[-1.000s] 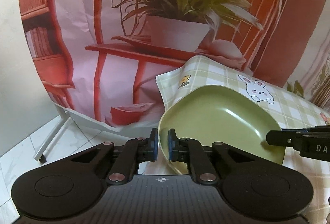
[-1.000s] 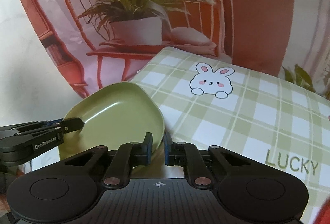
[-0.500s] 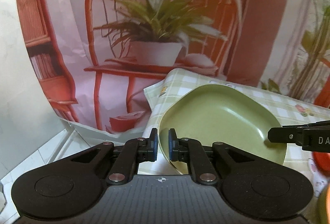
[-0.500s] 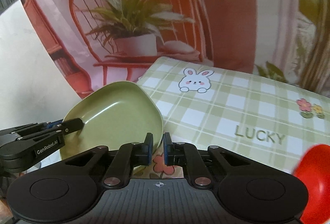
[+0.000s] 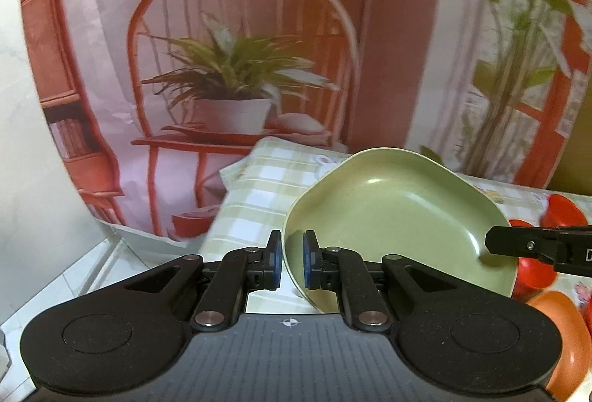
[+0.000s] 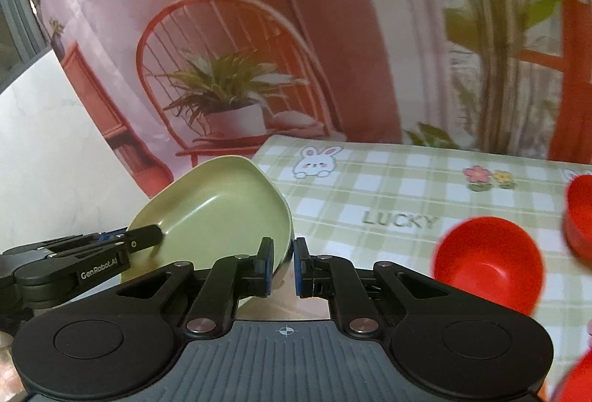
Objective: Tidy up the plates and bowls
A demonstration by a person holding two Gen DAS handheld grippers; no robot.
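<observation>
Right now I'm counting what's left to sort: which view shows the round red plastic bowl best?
The right wrist view: the round red plastic bowl shows whole on the green checked tablecloth. In the left wrist view only slivers show behind the green plate.

The near rim of the green plate (image 5: 399, 217) is hidden behind the left claw (image 5: 292, 261); in the right wrist view its near right edge disappears behind the right claw (image 6: 283, 267). An orange dish (image 5: 569, 331) and a red bowl (image 6: 581, 213) are cut off at the right edges. The backdrop's tall plant (image 6: 492, 43) is blurred.
</observation>
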